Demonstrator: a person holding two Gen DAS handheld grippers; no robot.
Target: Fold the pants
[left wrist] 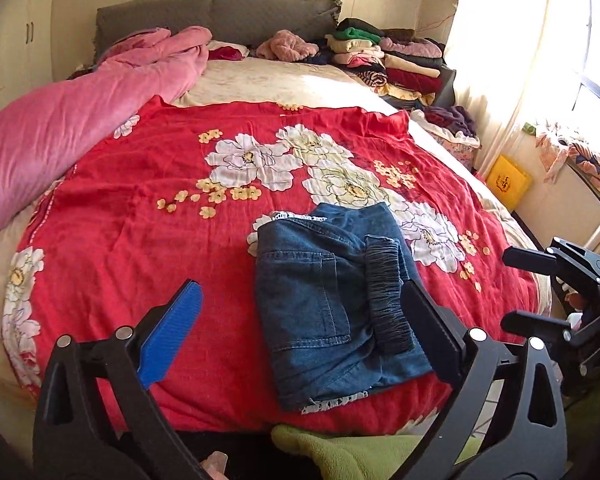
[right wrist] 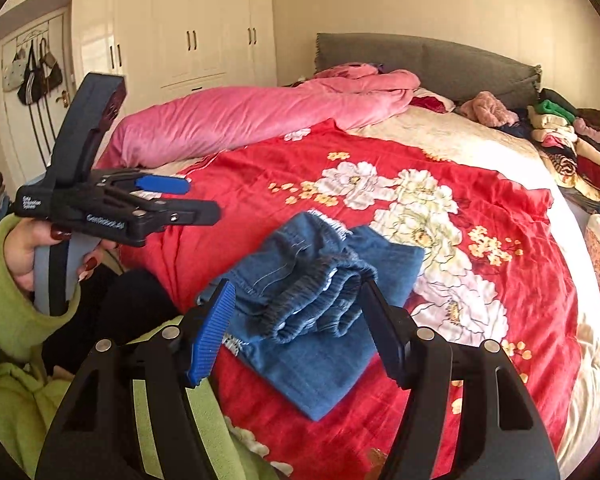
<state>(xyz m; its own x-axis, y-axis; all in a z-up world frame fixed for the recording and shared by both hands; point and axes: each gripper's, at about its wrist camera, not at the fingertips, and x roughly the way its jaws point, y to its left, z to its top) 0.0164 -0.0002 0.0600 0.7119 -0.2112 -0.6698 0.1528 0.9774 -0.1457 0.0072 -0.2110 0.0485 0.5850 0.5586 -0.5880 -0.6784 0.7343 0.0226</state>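
Note:
A pair of blue denim pants (left wrist: 308, 300) (right wrist: 328, 360) lies folded into a small packet on the red flowered bedspread (left wrist: 140, 220) (right wrist: 500, 208), near the bed's front edge, with its elastic waistband (left wrist: 384, 284) on top. My left gripper (left wrist: 300, 320) (right wrist: 202, 200) is open wide, with the packet showing between its fingers but not touching them. My right gripper (right wrist: 300, 332) (left wrist: 516, 288) is open too, either side of the waistband folds, pads clear of the cloth. Neither holds anything.
A rolled pink quilt (left wrist: 80, 120) lies along the bed's left side. Stacks of folded clothes (left wrist: 380, 60) sit by the grey headboard (left wrist: 220, 12) on the right. A yellow box (left wrist: 508, 182) stands on the floor by the window. A person's green sleeve (right wrist: 4, 300) holds the left gripper.

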